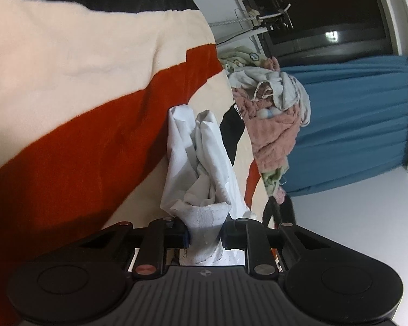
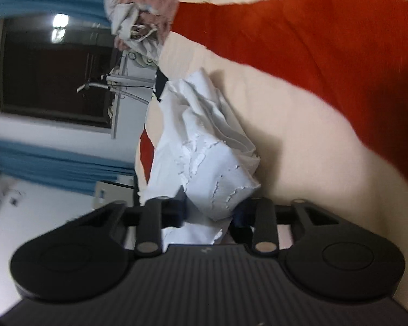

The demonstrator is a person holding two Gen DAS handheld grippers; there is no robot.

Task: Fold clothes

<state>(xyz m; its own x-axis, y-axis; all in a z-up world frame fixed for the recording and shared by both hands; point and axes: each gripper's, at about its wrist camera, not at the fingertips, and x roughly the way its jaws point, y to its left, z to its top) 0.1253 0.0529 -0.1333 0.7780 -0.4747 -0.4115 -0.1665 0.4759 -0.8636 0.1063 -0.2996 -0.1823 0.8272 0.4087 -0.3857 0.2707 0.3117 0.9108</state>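
A white garment (image 1: 201,163) hangs bunched between my two grippers. My left gripper (image 1: 205,235) is shut on one end of it, the cloth pinched between its black fingers. My right gripper (image 2: 209,212) is shut on the other end of the same white garment (image 2: 204,149), which has cracked white print on it. Both views are tilted sideways and the right wrist view is blurred. The garment is held just above a bed cover (image 1: 68,68) with cream, red and black blocks.
A pile of unfolded clothes (image 1: 272,108), pink, grey and green, lies on the far part of the bed; it also shows in the right wrist view (image 2: 144,5). Behind are blue curtains (image 1: 353,122), a dark window (image 2: 54,68) and a white wall.
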